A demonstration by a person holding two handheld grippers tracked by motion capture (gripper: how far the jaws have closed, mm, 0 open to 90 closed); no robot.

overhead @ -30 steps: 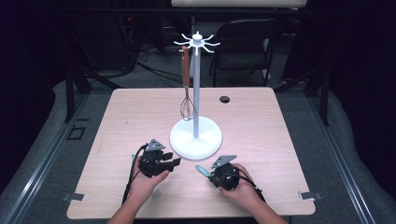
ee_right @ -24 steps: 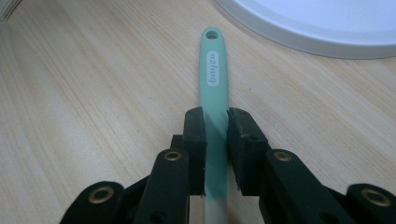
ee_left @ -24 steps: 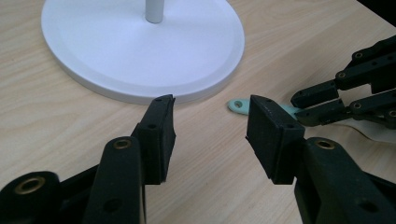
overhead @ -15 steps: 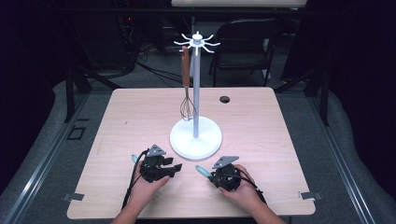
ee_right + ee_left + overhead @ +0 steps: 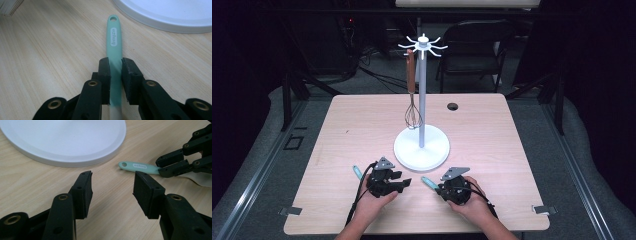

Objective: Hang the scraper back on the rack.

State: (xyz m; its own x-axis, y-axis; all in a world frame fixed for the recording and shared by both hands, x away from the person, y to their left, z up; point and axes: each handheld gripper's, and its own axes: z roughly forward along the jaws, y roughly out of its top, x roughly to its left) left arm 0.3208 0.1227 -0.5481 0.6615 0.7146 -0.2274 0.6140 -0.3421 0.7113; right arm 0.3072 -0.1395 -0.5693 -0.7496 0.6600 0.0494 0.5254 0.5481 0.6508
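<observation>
Wooden table (image 5: 362,120), dark room. My right gripper (image 5: 115,65) clamps mint utensil handle (image 5: 113,40) near white stand base (image 5: 404,150); light, stiff, slick — grip mid-handle. Left gripper (image 5: 112,187) wide, empty, jaws just opened.

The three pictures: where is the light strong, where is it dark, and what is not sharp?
High view: the table is evenly lit and the room behind it is nearly black. Left gripper view: its own fingers are soft, while the green handle farther off is sharper. Right gripper view: the white base is bright, and the handle blurs near the fingers.
</observation>
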